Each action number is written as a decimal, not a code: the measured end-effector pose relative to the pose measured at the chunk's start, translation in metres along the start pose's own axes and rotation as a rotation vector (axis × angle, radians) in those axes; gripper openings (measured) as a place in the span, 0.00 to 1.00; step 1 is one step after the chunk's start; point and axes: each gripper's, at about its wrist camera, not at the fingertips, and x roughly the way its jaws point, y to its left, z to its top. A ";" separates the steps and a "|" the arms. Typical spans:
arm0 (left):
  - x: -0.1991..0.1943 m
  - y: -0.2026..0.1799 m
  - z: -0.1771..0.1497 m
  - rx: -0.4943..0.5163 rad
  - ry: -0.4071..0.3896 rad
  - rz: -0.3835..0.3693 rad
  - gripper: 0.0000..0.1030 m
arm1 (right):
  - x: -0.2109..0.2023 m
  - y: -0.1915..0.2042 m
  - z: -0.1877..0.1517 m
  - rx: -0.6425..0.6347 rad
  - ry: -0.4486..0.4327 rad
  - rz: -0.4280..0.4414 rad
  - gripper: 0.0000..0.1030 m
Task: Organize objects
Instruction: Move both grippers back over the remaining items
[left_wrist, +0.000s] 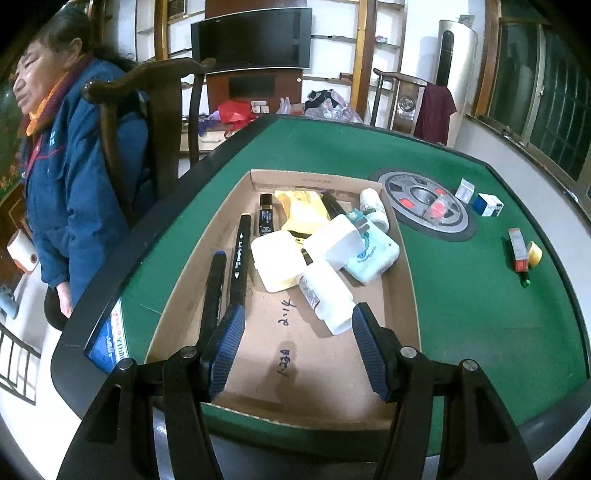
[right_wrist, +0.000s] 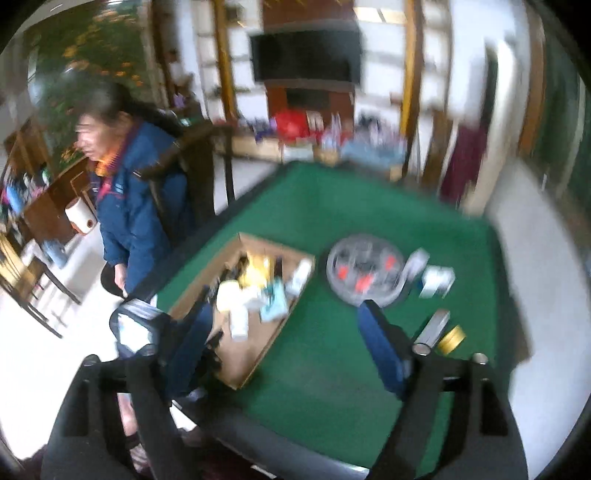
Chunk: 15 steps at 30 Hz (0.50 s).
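1. Far left of the left hand-held gripper (left_wrist: 295, 350), beyond the table (left_wrist: 461, 295) edge, a person in a blue jacket (left_wrist: 74, 177) sits by a dark wooden chair (left_wrist: 159, 122).
2. The left hand-held gripper hovers over the near end of the cardboard box (left_wrist: 177, 295), its jaws parted with only bare box floor between them; it grips nothing.
3. Just ahead of its left finger, two black markers (left_wrist: 238, 258) lie along the box's left wall.
4. Straight ahead sit a cream square case (left_wrist: 277, 258) and a white bottle (left_wrist: 325, 295) on its side, the bottle's cap close to the right finger.
5. Further ahead lie a yellow packet (left_wrist: 299, 210), a white cup (left_wrist: 340, 243) and a pale blue tissue pack (left_wrist: 373, 254).
6. Ahead and to the right, outside the box, a round grey centre plate (left_wrist: 424, 205) is set in the green felt.
7. Right of that plate stand a small clear box (left_wrist: 464, 190) and a blue-and-white box (left_wrist: 487, 205); nearer, well right of the gripper, lie a slim red carton (left_wrist: 517, 247) and a yellow tape roll (left_wrist: 535, 253), touching.
8. The right hand-held gripper (right_wrist: 291, 347) hangs high above the table in a blurred view, jaws spread wide and empty; the cardboard box lies behind its left finger, the carton and tape roll just beyond its right finger.
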 end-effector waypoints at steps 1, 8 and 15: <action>-0.001 -0.001 0.000 0.000 0.002 0.006 0.53 | -0.017 0.010 0.003 -0.046 -0.036 0.007 0.80; 0.000 -0.011 0.008 -0.032 0.027 0.005 0.53 | -0.057 0.016 -0.003 -0.134 -0.142 -0.001 0.81; 0.002 -0.058 0.018 0.057 0.014 -0.049 0.53 | -0.020 -0.050 -0.007 -0.041 -0.069 0.050 0.81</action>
